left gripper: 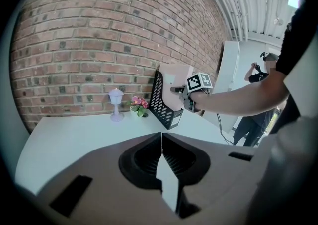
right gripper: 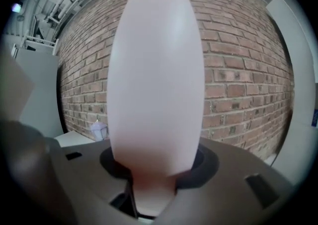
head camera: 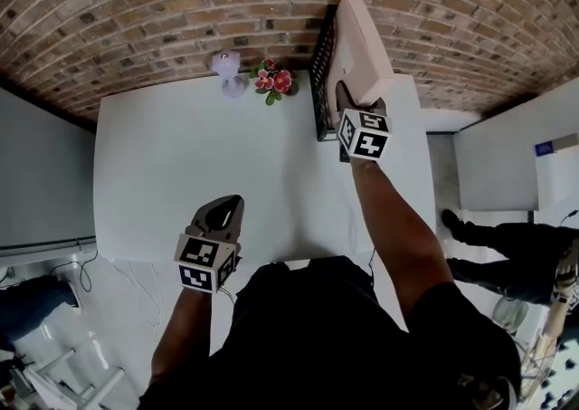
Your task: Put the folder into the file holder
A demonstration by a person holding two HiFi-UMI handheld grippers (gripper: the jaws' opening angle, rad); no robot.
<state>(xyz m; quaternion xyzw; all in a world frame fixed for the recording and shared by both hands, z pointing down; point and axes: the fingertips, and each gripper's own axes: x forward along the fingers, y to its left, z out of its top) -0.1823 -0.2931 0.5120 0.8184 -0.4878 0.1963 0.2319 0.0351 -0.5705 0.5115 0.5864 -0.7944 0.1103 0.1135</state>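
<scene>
A thick pale pink folder (head camera: 364,46) stands on edge, tilted, against the right side of the black mesh file holder (head camera: 322,64) at the back of the white table (head camera: 199,173). My right gripper (head camera: 348,96) grips its near lower end. In the right gripper view the folder (right gripper: 156,80) fills the middle and its edge sits between the jaws. The left gripper view shows the folder (left gripper: 174,82) rising out of the holder (left gripper: 161,101). My left gripper (head camera: 228,206) hovers near the table's front edge, jaws together and empty (left gripper: 161,139).
A small lilac lamp (head camera: 227,69) and a pot of pink flowers (head camera: 274,81) stand left of the holder by the brick wall. Another person's legs (head camera: 488,236) are on the floor at the right, beside a white cabinet (head camera: 507,155).
</scene>
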